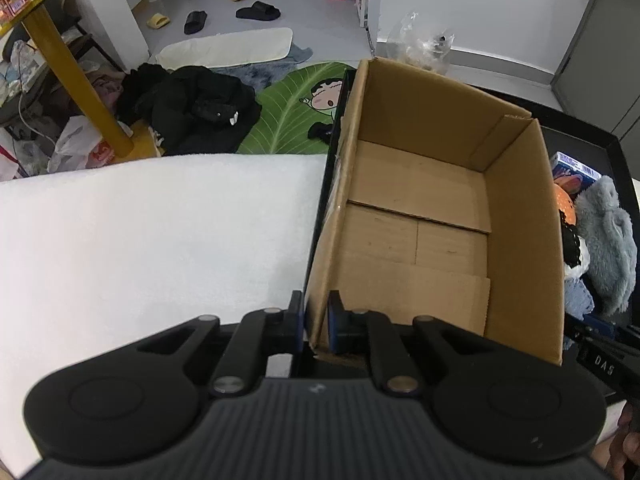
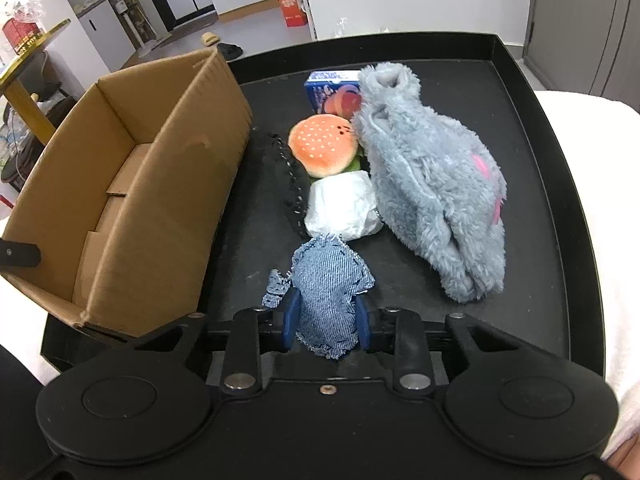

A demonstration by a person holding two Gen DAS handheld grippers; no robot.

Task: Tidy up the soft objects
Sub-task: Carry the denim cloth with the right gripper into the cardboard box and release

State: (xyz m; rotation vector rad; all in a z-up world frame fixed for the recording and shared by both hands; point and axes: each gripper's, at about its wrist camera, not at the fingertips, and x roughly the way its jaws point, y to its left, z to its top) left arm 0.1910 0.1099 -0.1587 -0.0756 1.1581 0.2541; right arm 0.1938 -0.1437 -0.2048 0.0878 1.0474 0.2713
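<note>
An open cardboard box (image 1: 424, 216) stands empty on the left part of a black tray (image 2: 532, 128). My left gripper (image 1: 316, 320) is shut on the box's near left wall. In the right wrist view the box (image 2: 132, 184) stands left of a row of soft things: a denim cloth piece (image 2: 328, 292), a white wrapped bundle (image 2: 344, 208), a plush burger (image 2: 324, 150), a black knitted piece (image 2: 286, 168) and a grey fluffy plush (image 2: 432, 196). My right gripper (image 2: 326, 322) is closed around the near end of the denim piece.
A blue printed carton (image 2: 330, 90) stands behind the burger. The tray lies on a white padded surface (image 1: 152, 232). On the floor beyond lie black clothes (image 1: 192, 108), a green leaf rug (image 1: 296, 108) and slippers (image 1: 258, 10). A yellow table post (image 1: 76, 80) stands left.
</note>
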